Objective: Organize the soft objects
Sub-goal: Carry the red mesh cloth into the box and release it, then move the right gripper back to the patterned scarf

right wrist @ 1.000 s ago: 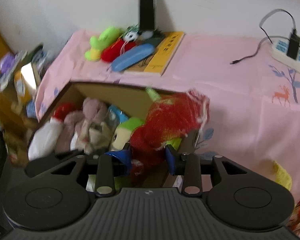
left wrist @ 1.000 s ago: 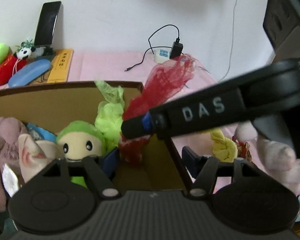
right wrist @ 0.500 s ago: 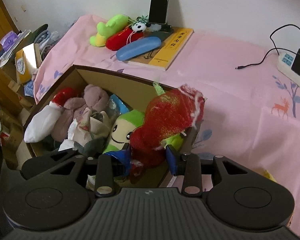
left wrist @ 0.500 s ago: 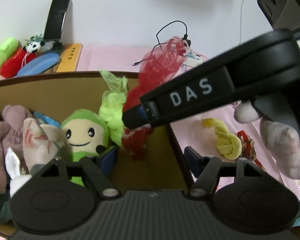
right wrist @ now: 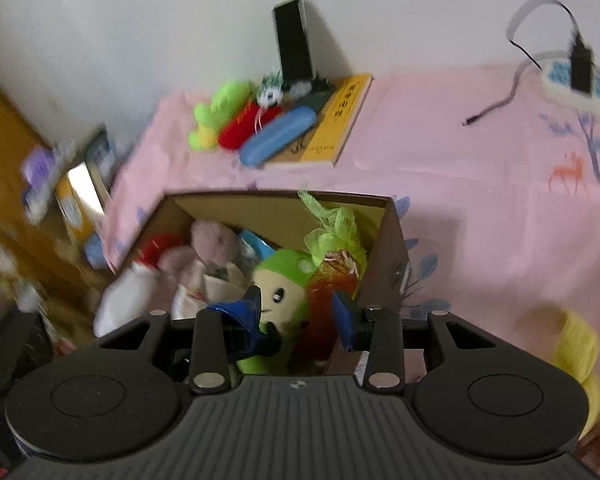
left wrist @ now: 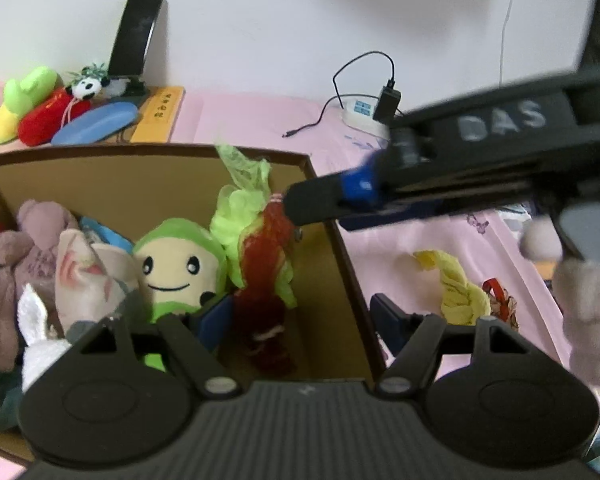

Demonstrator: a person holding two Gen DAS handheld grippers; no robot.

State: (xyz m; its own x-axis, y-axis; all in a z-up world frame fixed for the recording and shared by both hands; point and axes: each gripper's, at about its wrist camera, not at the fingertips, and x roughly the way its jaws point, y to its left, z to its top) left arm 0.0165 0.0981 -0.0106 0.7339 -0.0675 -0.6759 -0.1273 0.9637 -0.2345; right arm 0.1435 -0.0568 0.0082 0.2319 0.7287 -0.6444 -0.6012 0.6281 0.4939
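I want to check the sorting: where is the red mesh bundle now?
In the left wrist view the red mesh bundle lies inside the cardboard box, against its right wall, next to the green smiling plush doll.

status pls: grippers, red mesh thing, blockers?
Right gripper jaws opening, red mesh pouf dropped into cardboard box, beside green plush doll. Left gripper jaws opening, empty. Nothing blocking; yellow cloth waiting on the bedspread.

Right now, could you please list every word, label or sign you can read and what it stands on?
"DAS": white letters on the arm of the right gripper, seen from the left wrist.
Dark characters on the yellow book: too blurred to read.
Markings on the power strip: too small to read.
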